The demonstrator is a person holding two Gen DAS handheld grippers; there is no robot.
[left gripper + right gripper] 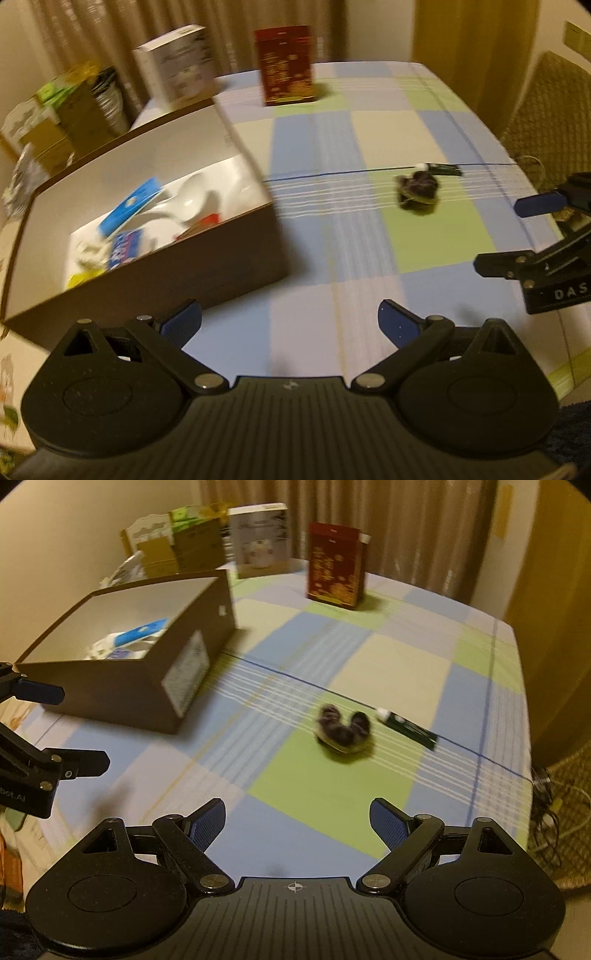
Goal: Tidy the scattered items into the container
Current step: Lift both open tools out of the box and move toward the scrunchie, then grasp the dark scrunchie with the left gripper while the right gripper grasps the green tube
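- "DAS" in white letters — cut off by the frame edge — on the black body of the right gripper [517,236], seen from the left wrist.
- "bot.AI", likewise cut off, on the left gripper [70,727] body, seen from the right wrist.
- Print on the brown box [122,686] label, the red carton [334,565] and the white carton [260,541] is too blurred to read.

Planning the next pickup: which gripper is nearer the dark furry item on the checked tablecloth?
Right, narrowly. The right gripper faces the dark furry item almost head-on, open above the cloth. The left gripper sits by the brown cardboard box, with the item off to its right.
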